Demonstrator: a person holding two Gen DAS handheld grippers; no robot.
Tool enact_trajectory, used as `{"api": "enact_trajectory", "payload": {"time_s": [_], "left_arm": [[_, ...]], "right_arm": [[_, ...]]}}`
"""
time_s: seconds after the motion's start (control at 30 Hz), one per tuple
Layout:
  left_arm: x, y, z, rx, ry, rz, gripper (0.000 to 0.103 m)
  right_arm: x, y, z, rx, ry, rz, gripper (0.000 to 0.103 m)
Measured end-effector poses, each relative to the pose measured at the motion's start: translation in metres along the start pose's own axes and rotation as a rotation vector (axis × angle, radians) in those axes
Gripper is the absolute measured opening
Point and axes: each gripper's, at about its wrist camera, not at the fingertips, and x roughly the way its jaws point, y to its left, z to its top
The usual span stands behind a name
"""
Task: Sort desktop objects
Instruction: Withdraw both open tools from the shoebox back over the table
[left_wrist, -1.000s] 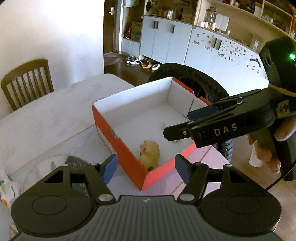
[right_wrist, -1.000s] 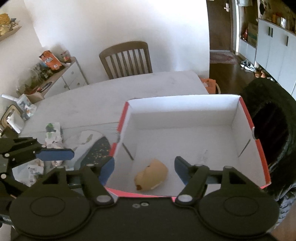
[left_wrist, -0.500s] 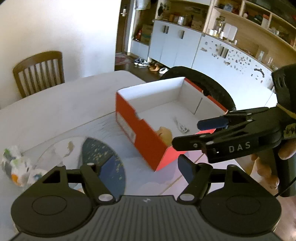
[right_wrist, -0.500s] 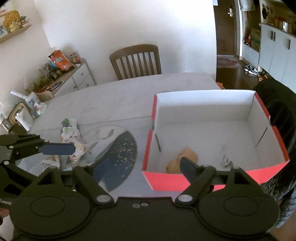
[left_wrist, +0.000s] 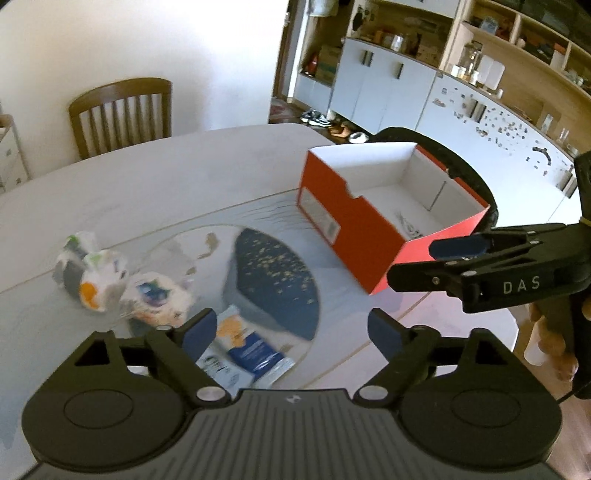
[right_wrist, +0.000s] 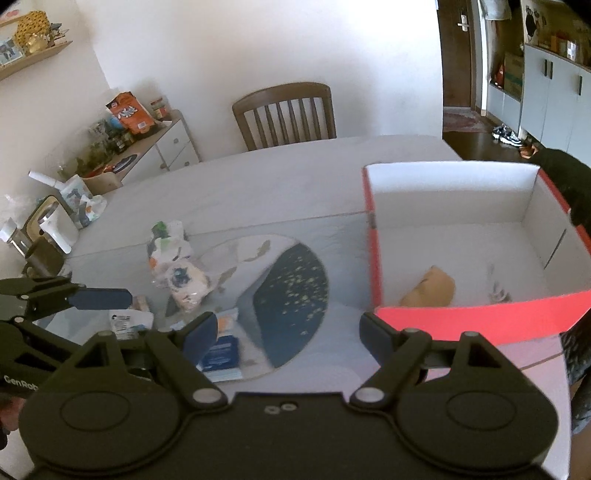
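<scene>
An open red shoebox (left_wrist: 354, 229) (right_wrist: 480, 325) with a white inside stands on the table at the right. A tan bun-like item (right_wrist: 432, 286) and a small white scrap (right_wrist: 496, 290) lie in it. Left of the box, crumpled printed packets (left_wrist: 96, 280) (right_wrist: 173, 258) and a blue sachet (left_wrist: 251, 347) (right_wrist: 221, 354) lie on a round blue-and-white mat (left_wrist: 273, 284) (right_wrist: 291, 295). My left gripper (left_wrist: 291, 328) is open and empty above the sachet. My right gripper (right_wrist: 286, 332) is open and empty above the mat's near edge, left of the box.
A wooden chair (left_wrist: 122, 110) (right_wrist: 286, 110) stands at the table's far side. A cluttered sideboard (right_wrist: 122, 155) is at the far left. A black round object (left_wrist: 469, 173) sits behind the box. White cabinets (left_wrist: 388, 92) line the right wall.
Both grippers have swung left, away from the box and over the mat. The packets and sachet have come into view. Nothing was picked up.
</scene>
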Motion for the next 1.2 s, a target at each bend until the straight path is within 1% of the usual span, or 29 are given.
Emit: {"api": "enact_trajectory", "payload": {"time_s": [0.2,0.23,0.27,0.3,0.5,0.77,0.93,1.2], "left_arm": [[-0.014,0.029,-0.015,-0.018,-0.006,0.038,0.096],[-0.016,0.033,-0.017,-0.024,-0.007,0.045,0.098],[-0.019,0.038,-0.021,-0.028,-0.008,0.051,0.102],[-0.021,0.042,-0.023,-0.032,-0.008,0.055,0.103],[-0.028,0.07,-0.041,-0.067,-0.006,0.093,0.103],[-0.029,0.102,-0.065,-0.108,0.013,0.127,0.103],[-0.028,0.118,-0.079,-0.132,0.033,0.143,0.103],[-0.028,0.138,-0.1,-0.153,0.034,0.193,0.103]], "right_arm": [[0.007,0.025,-0.01,0.005,0.005,-0.001,0.084],[0.009,0.03,-0.012,0.003,0.007,-0.001,0.085],[0.011,0.035,-0.014,0.0,0.009,-0.001,0.085],[0.013,0.04,-0.015,-0.004,0.008,-0.003,0.085],[0.025,0.066,-0.025,-0.023,0.017,-0.013,0.086],[0.043,0.095,-0.033,-0.055,0.018,-0.033,0.086],[0.055,0.106,-0.039,-0.066,0.033,-0.046,0.085],[0.072,0.114,-0.05,-0.083,0.049,-0.074,0.084]]}}
